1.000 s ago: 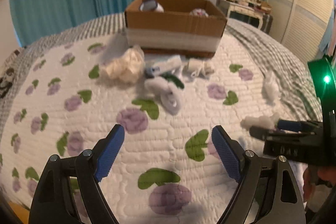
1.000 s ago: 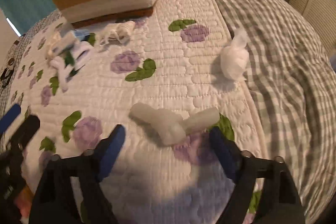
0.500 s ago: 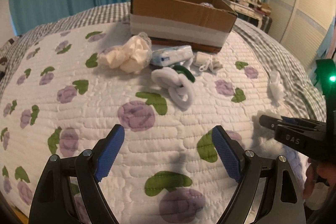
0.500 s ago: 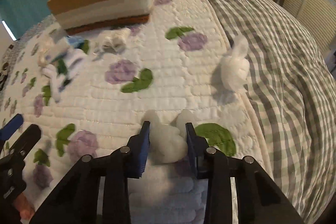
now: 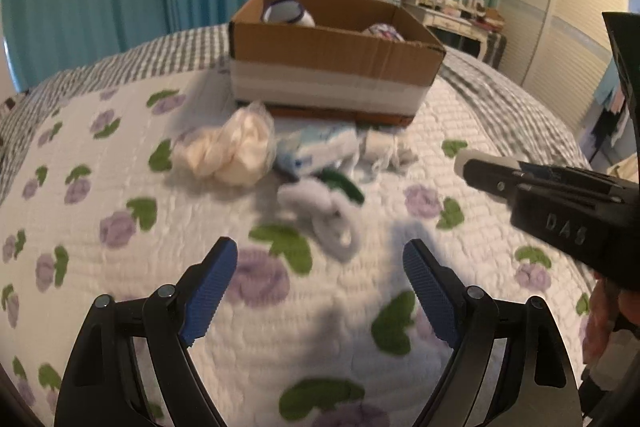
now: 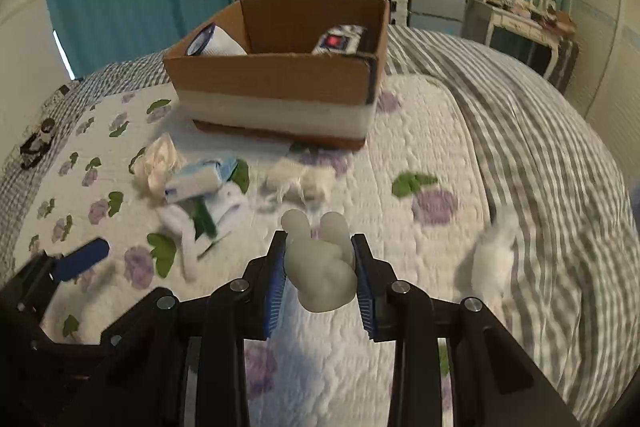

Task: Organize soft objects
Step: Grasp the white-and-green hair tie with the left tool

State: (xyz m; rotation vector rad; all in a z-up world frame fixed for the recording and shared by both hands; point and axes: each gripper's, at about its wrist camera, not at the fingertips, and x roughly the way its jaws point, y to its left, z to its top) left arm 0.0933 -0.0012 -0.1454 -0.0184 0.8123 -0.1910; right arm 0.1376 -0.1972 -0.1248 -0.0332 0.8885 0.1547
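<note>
My right gripper [image 6: 319,253] is shut on a white rolled sock [image 6: 320,263] and holds it above the quilt; it shows from the side in the left wrist view [image 5: 464,163]. My left gripper [image 5: 320,263] is open and empty above the bed. A cardboard box [image 6: 280,83] [image 5: 332,55] stands farther back with soft items inside. In front of it lie a cream bundle [image 5: 228,147], a blue-white pack [image 5: 320,147], a white sock with green [image 5: 332,223] and a small white item [image 6: 300,179]. Another white bundle [image 6: 492,259] lies at the right.
The bed has a floral white quilt [image 5: 120,227] over a grey checked sheet [image 6: 540,147]. Teal curtains, a wall TV, a dresser with mirror and wardrobe doors stand behind the bed.
My right gripper closed on the white sock, lifted it off the quilt and now points toward the box. My left gripper stayed open and shifted slightly closer to the pile.
</note>
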